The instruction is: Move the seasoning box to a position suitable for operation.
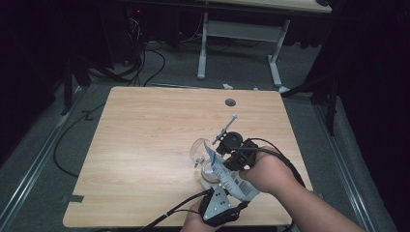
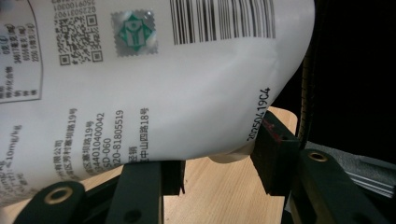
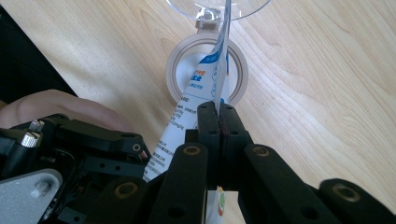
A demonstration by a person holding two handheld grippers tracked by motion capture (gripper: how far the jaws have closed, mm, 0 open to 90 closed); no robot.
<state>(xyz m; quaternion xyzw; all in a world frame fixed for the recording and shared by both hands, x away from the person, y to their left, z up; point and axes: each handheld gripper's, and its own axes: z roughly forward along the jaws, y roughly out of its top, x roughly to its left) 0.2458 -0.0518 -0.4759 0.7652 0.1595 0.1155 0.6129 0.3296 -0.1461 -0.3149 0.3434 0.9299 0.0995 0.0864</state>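
Left gripper view, white printed pouch [image 2: 154, 93] with barcode between left tongs [image 2: 219, 179], right tongs [image 3: 218, 122] pinching its edge.

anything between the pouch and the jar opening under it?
Nothing visible. The right gripper pinches the white pouch by its thin edge, the left gripper holds its lower body. The pouch's tip hangs right over the round jar opening; the jar's clear lid is swung back, off the mouth.

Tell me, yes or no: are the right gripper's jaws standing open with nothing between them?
No: in the right gripper view the right gripper is shut on the thin edge of the white pouch.
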